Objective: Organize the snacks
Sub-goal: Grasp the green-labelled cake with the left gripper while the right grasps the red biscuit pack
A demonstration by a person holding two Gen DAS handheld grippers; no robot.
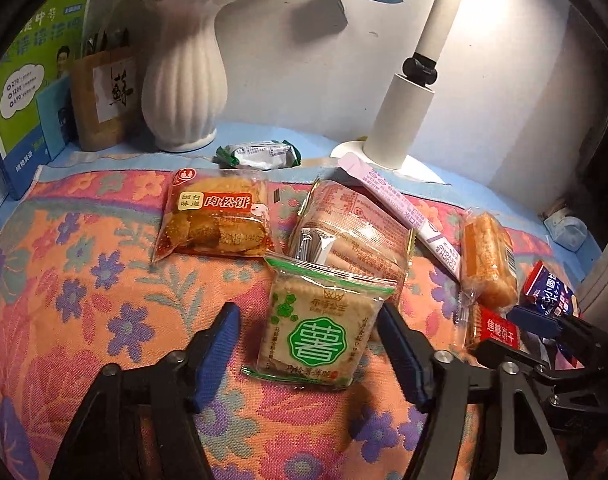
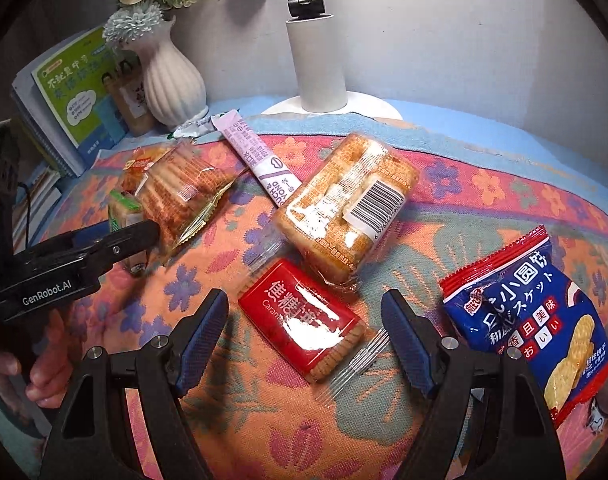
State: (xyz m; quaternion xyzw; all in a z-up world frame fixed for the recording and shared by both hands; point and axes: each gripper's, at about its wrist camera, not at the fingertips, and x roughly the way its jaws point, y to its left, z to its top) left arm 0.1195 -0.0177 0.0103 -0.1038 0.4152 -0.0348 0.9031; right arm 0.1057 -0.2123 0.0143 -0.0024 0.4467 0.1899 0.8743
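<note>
My left gripper (image 1: pixel 308 307) stands open around a green-printed cracker packet (image 1: pixel 319 336) lying on the floral cloth (image 1: pixel 84 280). Its right finger is at the packet's edge and the left finger is apart from it. Behind lie a red pork-floss cake packet (image 1: pixel 216 216), a clear biscuit packet (image 1: pixel 351 236) and a purple stick sachet (image 1: pixel 399 204). My right gripper (image 2: pixel 304 296) is open over a red caramel biscuit packet (image 2: pixel 300 320), with neither pad touching it. An orange cake packet (image 2: pixel 343 208) lies just beyond, and a blue biscuit bag (image 2: pixel 523 320) lies to the right.
A white vase (image 1: pixel 184 80), a lamp base (image 1: pixel 399 120), a brown pen holder (image 1: pixel 104 96) and leaning books (image 1: pixel 32 80) line the back wall. A small green-white packet (image 1: pixel 260 154) lies by the vase. A hand (image 2: pixel 44 372) holds the left gripper's handle.
</note>
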